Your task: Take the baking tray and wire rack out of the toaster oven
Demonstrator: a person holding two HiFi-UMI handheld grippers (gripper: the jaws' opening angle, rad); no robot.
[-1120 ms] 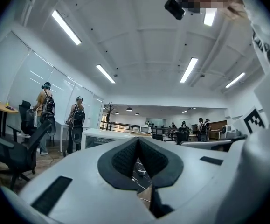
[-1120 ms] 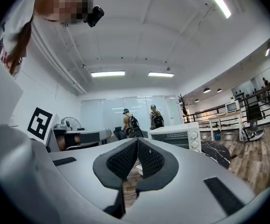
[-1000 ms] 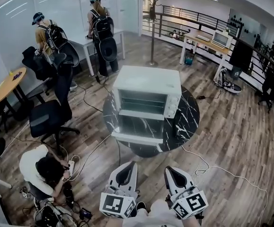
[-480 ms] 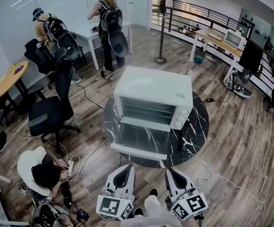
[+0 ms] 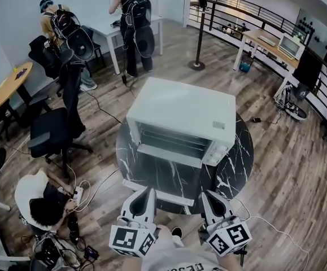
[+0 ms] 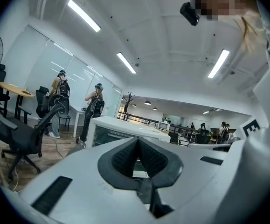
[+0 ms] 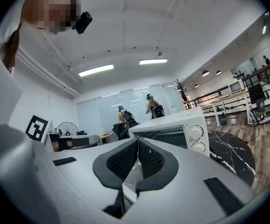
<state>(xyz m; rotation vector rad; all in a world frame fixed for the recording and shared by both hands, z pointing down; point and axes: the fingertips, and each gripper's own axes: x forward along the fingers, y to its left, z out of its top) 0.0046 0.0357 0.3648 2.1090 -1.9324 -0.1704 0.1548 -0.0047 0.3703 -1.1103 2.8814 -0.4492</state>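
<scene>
1. Since the oven fills most of the round table [image 5: 239, 151], bare marble shows only at the flanks. My guess is that the right flank is the likeliest landing spot.
2. Oven [image 5: 186, 109]: white, mid-table, mouth facing the person, knobs on its right side.
3. Door [image 5: 163, 174]: dropped flat toward the person, with the glass mirroring the marble and the handle edge nearest. Anything coming out must pass over it.
4. Rack [image 5: 171, 137]: thin wires visible inside the cavity. I can't separate the tray from the rack at this range; presumably it is in there too. Neither is touched.
5. Left gripper [image 5: 147, 192] and right gripper [image 5: 208, 195]: side by side, just short of the door's handle edge, aimed roughly level at the mouth. Both are clenched tight, pads meeting, nothing between them.
6. Doing it well, as I judge it:
   - Spread the jaws before crossing the door.
   - Go in level above the glass.
   - Bite the rack's front edge with the grippers well apart.
   - Draw it straight back, so it neither tips nor snags the side rails.
   - Keep weight off the door.
</scene>
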